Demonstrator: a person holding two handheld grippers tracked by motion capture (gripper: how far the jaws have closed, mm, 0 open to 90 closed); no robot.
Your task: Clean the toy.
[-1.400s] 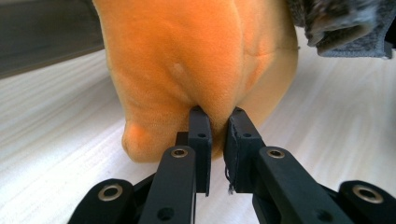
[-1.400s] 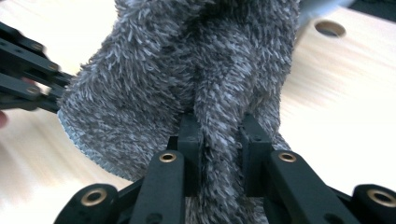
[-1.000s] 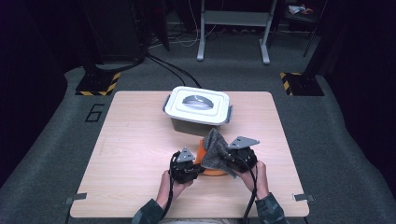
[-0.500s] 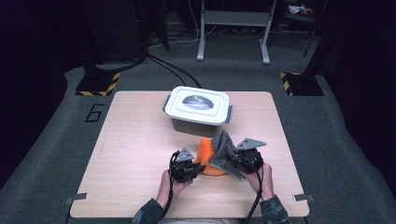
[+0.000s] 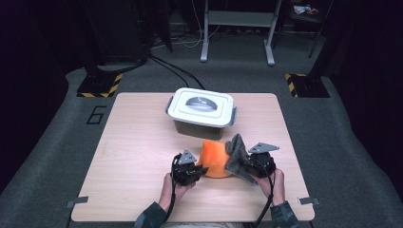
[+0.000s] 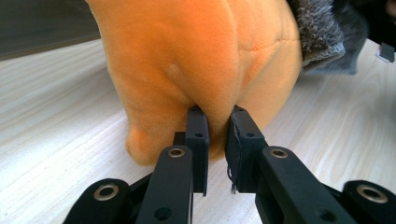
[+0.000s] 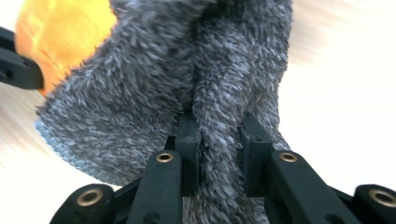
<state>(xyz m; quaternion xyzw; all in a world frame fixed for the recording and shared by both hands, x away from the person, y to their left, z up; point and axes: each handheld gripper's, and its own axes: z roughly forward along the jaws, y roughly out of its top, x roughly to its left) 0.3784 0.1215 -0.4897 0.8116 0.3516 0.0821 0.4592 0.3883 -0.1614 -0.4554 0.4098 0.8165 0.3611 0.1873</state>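
1. Near the front edge of the table (image 5: pixel 142 156), an orange plush piece (image 5: pixel 215 159) is found standing on the wood, with a grey fuzzy cloth (image 5: pixel 236 153) draped against its right side; a lidded white container (image 5: pixel 202 110) sits just behind, apart from both.
2. Left gripper (image 5: pixel 198 169): jaws clenched on a pinched fold of the plush low on its flank — confirmed in the left gripper view (image 6: pixel 217 135).
3. Right gripper (image 5: pixel 244 165): jaws clamped on a bunched ridge of the cloth (image 7: pixel 219 93), seen in the right gripper view.
4. Handling is judged as follows — both items are taken to be light, soft and compressible, not fragile; the pile is judged slightly slippery.
5. A deep pinch on a thick fold or seam is advised; shallow grips on fuzz alone are judged likely to slip.
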